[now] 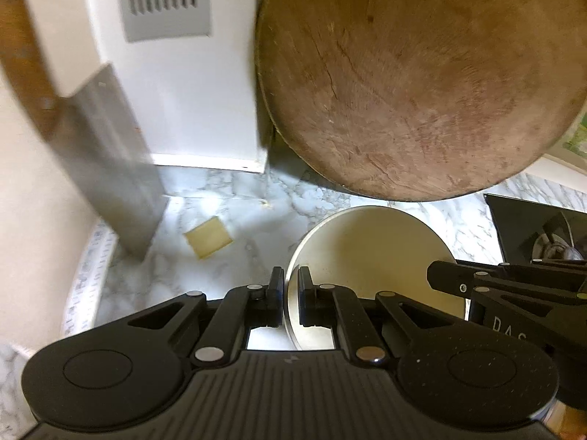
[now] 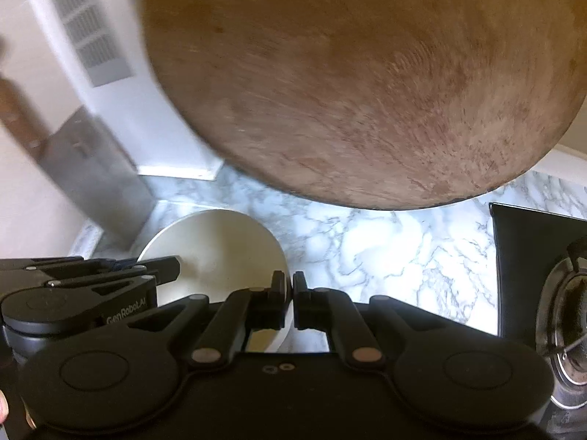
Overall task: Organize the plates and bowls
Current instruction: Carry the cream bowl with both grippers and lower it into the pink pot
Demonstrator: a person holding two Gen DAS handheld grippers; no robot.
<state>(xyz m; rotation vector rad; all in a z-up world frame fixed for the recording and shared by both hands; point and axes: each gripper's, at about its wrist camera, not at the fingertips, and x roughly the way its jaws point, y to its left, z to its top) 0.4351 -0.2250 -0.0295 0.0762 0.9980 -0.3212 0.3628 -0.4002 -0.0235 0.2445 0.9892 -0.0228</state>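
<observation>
Both tongs, left tongs [image 1: 290, 295] and right tongs [image 2: 288, 299], I have clamped on the cream bowl's [image 1: 370, 253] rim at lower centre, over the marble desk [image 2: 385, 249].

marble counter [image 1: 227, 220], small yellow square [image 1: 208, 237], round wooden board [image 1: 422, 84]

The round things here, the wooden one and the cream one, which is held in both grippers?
The cream bowl: the left gripper and right gripper pinch opposite rims. The wooden board leans untouched behind.

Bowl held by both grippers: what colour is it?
The bowl is cream-white, plain inside; best seen in the left wrist view.
</observation>
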